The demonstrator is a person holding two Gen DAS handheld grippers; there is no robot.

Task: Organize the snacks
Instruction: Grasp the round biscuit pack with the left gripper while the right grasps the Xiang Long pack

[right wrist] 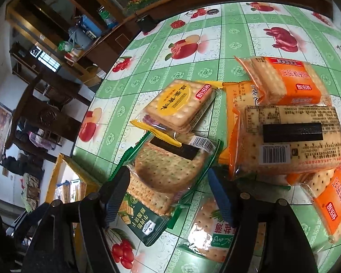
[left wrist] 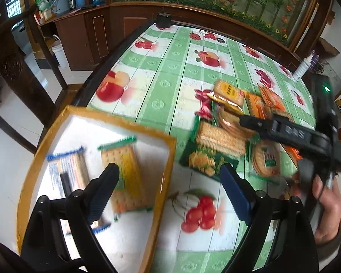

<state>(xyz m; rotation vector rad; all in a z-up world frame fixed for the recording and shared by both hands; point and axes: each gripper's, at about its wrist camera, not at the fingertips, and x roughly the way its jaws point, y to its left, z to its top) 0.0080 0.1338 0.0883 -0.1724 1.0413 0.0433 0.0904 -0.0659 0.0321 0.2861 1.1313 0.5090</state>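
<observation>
A pile of cracker packets lies on the fruit-print tablecloth (left wrist: 170, 86): a yellow packet (right wrist: 179, 107), a green-edged round-cracker packet (right wrist: 170, 168), a dark green packet (right wrist: 143, 223) and orange packets (right wrist: 291, 145). A yellow-rimmed white box (left wrist: 97, 117) at the left holds a green-edged packet (left wrist: 127, 175) and a blue-edged packet (left wrist: 68, 173). My left gripper (left wrist: 168, 193) is open and empty, over the box's right rim. My right gripper (right wrist: 168, 195) is open around the green-edged round-cracker packet; it also shows in the left wrist view (left wrist: 284, 129).
A white bottle (left wrist: 304, 66) stands at the table's far right edge. A black round object (left wrist: 163, 20) sits at the far edge. A wooden cabinet (left wrist: 84, 38) and a dark chair (left wrist: 13, 63) stand left of the table. The box also shows in the right wrist view (right wrist: 63, 182).
</observation>
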